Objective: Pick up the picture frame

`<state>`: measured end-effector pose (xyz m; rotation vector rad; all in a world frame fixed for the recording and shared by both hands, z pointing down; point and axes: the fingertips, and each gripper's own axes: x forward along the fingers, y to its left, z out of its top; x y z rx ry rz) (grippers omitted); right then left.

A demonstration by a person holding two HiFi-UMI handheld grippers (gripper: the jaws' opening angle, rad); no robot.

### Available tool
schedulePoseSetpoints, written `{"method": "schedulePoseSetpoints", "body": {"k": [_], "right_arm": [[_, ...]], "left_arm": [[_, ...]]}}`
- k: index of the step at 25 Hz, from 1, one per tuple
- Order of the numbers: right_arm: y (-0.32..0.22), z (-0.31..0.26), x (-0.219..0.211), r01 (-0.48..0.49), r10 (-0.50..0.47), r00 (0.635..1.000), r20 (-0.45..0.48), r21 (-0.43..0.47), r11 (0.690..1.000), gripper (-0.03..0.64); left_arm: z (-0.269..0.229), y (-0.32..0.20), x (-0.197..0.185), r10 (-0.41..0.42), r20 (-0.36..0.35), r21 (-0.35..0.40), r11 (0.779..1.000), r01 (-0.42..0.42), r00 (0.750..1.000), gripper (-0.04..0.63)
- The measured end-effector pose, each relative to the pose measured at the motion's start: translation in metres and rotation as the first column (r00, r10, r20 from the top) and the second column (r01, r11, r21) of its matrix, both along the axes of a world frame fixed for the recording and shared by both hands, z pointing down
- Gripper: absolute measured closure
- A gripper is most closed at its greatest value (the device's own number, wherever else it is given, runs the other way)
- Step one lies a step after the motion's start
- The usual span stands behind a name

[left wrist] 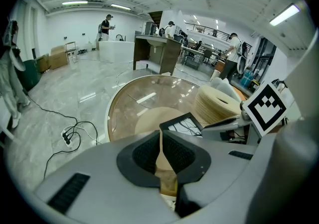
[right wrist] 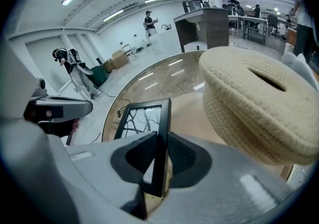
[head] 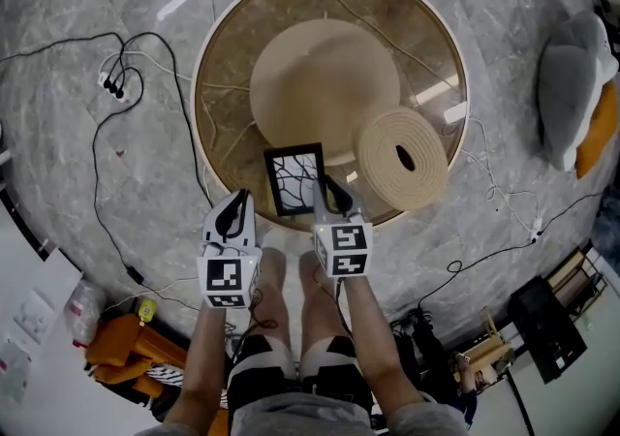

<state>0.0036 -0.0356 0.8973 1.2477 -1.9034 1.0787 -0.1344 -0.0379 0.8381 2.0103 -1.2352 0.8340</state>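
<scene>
Clamping the picture frame [head: 295, 179] is the right gripper [head: 331, 194].

Left gripper [head: 232, 209] and right gripper [head: 334, 194]: light grey moulded shells with black ribbed slots [left wrist: 70, 192]. Each jaw is lined with a black cross-hatched pad [left wrist: 145, 154]. A white marker cube [head: 225, 277] printed with black squares sits at the 6 o'clock end of each. Person wears black shorts [head: 262, 361] with white bands and a grey top [head: 291, 417].

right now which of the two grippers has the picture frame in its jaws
The right gripper: its jaws pinch the picture frame by its edge. The left gripper is shut, empty.
</scene>
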Motion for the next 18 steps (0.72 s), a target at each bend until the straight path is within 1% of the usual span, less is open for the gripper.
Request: {"method": "schedulePoseSetpoints", "body": {"k": [9, 15, 18], "right_arm": [[-0.021, -0.058, 0.003, -0.031, 0.029, 0.999, 0.023, 0.080, 0.996, 0.552], [-0.035, -0.112, 0.012, -0.059, 0.056, 0.998, 0.032, 0.134, 0.989, 0.552], [-0.056, -0.142, 0.018, -0.064, 0.060, 0.998, 0.027, 0.176, 0.982, 0.553]], "left_arm": [[-0.050, -0.019, 0.001, 0.016, 0.004, 0.065, 0.998, -0.016, 1.000, 0.563], [-0.099, -0.034, 0.004, 0.019, 0.005, 0.117, 0.993, -0.020, 1.000, 0.563], [-0.127, -0.054, 0.006, 0.023, 0.004, 0.157, 0.987, -0.024, 1.000, 0.563]]}}
